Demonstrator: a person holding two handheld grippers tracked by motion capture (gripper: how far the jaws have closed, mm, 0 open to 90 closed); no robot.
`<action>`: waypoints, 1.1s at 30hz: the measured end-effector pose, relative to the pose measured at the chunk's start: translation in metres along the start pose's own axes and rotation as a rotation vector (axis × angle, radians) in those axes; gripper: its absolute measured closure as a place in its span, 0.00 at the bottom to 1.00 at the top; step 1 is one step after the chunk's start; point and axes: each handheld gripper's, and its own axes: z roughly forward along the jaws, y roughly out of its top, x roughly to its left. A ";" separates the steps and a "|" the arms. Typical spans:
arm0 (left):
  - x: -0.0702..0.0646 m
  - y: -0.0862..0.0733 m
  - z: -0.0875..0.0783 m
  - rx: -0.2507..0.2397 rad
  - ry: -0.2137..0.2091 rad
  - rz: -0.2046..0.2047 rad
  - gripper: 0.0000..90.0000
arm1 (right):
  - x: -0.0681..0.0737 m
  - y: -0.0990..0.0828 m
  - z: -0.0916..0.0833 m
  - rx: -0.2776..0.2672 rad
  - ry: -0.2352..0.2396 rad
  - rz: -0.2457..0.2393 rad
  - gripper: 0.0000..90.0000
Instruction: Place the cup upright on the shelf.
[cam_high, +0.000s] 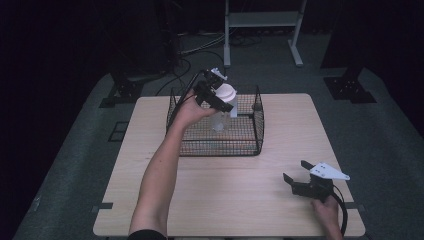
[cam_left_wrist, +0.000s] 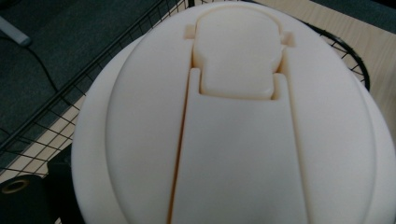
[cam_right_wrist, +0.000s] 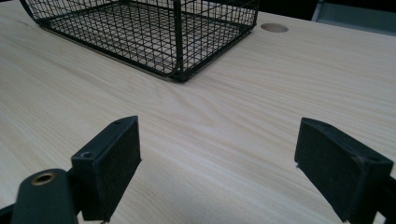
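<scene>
A clear bottle (cam_high: 219, 120) with a wide white flip-top lid (cam_high: 226, 93) hangs over the black wire basket (cam_high: 220, 146) at the back middle of the table. My left gripper (cam_high: 214, 97) is shut on the bottle just under the lid. In the left gripper view the lid (cam_left_wrist: 238, 126) is very close, with basket mesh (cam_left_wrist: 46, 116) behind it. My right gripper (cam_high: 296, 171) rests low at the front right of the table, open. Its two jaws stand wide apart in the right gripper view (cam_right_wrist: 219, 163), nothing between them.
The light wooden table (cam_high: 225, 200) has bare room in front of the basket (cam_right_wrist: 154, 28). A round hole (cam_right_wrist: 274, 27) sits in the tabletop beyond the basket's corner. Stand legs and cables lie on the dark floor behind the table.
</scene>
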 end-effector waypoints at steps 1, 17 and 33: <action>0.000 -0.001 0.003 0.002 0.003 -0.002 0.06 | 0.000 0.000 0.000 0.000 0.000 0.000 0.15; 0.008 -0.019 0.046 0.032 -0.001 -0.041 0.06 | -0.001 0.000 -0.001 -0.010 0.004 0.005 0.15; 0.008 -0.037 0.049 -0.005 -0.010 -0.059 0.05 | -0.003 0.000 -0.003 -0.017 0.019 0.018 0.15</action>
